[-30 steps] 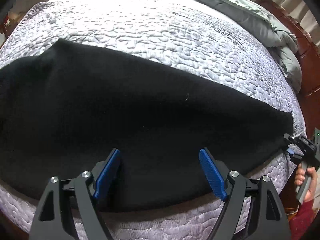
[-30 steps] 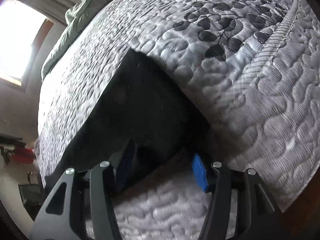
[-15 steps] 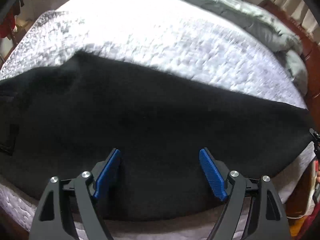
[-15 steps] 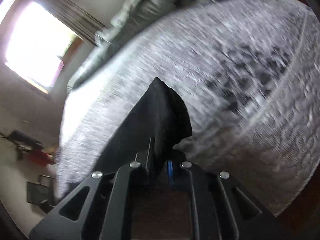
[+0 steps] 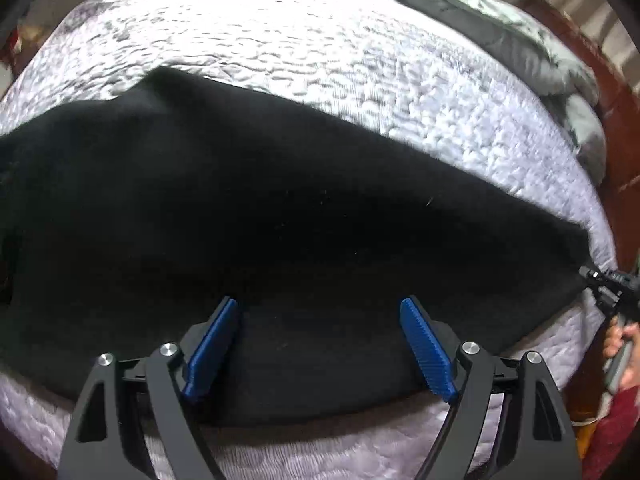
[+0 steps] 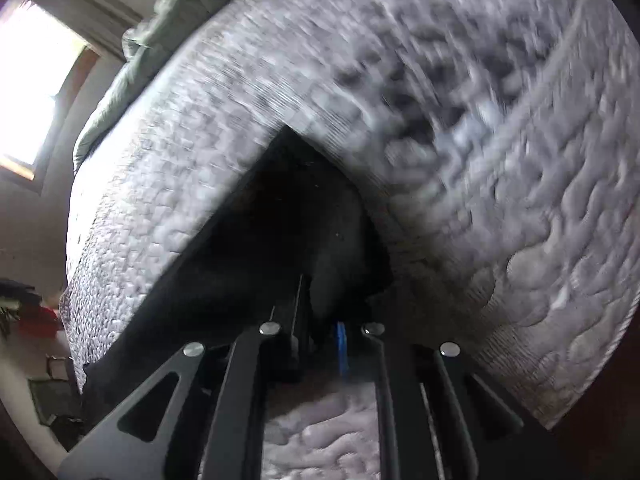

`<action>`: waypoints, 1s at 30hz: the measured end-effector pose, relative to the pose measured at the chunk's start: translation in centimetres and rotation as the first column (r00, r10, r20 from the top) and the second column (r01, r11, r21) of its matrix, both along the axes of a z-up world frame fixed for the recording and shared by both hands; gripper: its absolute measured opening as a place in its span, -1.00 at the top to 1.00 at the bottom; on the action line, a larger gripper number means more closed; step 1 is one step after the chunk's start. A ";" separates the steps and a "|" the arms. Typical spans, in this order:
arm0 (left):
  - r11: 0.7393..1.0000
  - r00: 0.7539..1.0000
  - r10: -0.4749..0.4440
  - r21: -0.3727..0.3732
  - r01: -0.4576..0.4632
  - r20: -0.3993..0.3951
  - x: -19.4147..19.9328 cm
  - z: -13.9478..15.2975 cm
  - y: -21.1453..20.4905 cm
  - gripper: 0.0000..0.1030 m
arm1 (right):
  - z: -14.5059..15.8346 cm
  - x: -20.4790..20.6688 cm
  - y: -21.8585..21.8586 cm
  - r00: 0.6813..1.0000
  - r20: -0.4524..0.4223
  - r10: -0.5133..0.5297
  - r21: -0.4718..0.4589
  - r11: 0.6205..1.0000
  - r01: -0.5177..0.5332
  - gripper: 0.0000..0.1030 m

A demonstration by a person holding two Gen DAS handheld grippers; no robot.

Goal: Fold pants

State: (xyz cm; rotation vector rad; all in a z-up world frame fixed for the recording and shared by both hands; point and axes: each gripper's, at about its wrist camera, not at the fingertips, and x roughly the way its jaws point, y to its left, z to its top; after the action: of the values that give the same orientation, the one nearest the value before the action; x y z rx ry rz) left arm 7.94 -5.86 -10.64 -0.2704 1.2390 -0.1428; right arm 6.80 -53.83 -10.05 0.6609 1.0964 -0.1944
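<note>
Black pants point(image 5: 280, 216) lie lengthwise across the near part of a quilted white-grey bed point(image 5: 320, 60). My left gripper point(image 5: 320, 344) is open, its blue pads over the near edge of the pants, holding nothing. My right gripper point(image 6: 324, 340) is shut on the hem end of the pants point(image 6: 280, 232) and lifts it slightly off the quilt. The right gripper also shows in the left wrist view point(image 5: 608, 288) at the far right, gripping the leg end. The waist end runs out of the left wrist view at the left.
A grey-green duvet point(image 5: 500, 28) is bunched along the far side of the bed. A red-brown wooden bed frame point(image 5: 624, 128) is at the right. A bright window point(image 6: 36, 92) and floor clutter point(image 6: 28, 312) show left in the right wrist view.
My right gripper closed on the pants' hem end and raised it, pulling the cloth taut. My left gripper stayed open over the near edge, its view shifting slightly.
</note>
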 end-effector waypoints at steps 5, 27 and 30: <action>0.996 0.994 0.087 -0.010 -0.087 0.062 -1.6 2.8 4.2 -0.63 | 6.4 -0.4 5.5 0.978 0.167 0.123 -0.028 0.992 -0.120 0.82; 0.948 0.950 0.309 -0.099 -0.304 0.045 -6.7 2.9 15.1 -0.63 | 7.1 0.0 38.9 0.699 0.033 0.715 -0.255 0.682 -0.686 0.81; 0.947 0.950 0.311 -0.099 -0.306 0.034 -6.4 2.7 15.1 -0.63 | 5.5 -0.4 41.7 0.658 0.001 0.753 -0.248 0.637 -0.730 0.81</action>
State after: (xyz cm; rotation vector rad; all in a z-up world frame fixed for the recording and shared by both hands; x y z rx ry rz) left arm 1.49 9.28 -7.97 -0.5351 1.1277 0.0639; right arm 6.43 -12.08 -4.59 -0.0371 1.1416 0.4337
